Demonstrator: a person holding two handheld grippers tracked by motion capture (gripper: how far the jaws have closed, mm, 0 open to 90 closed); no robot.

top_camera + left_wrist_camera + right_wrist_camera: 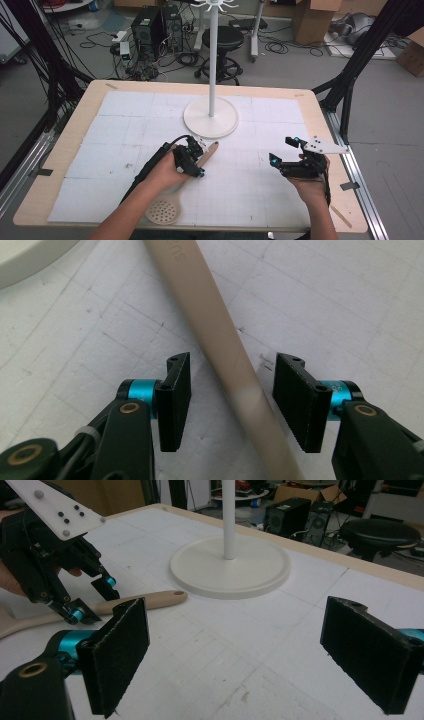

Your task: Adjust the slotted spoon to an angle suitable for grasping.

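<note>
Surface (pixel 75 145): we record a pale wooden top covered with a white gridded sheet.

White stand (pixel 210 118): round base at the far centre, its pole rising upward.

Slotted spoon (pixel 170 202): beige, lying flat and diagonal, its perforated bowl near the front edge and its handle end just short of the stand's base.

Left tool (pixel 232 390): lowered over the handle, jaws on either side with gaps showing, not clamped.

Right tool (pixel 235 645): released, jaws wide, nothing between them.

Room: grey floor, black stool (pixel 223 39), computer towers, cables, cardboard boxes.
</note>
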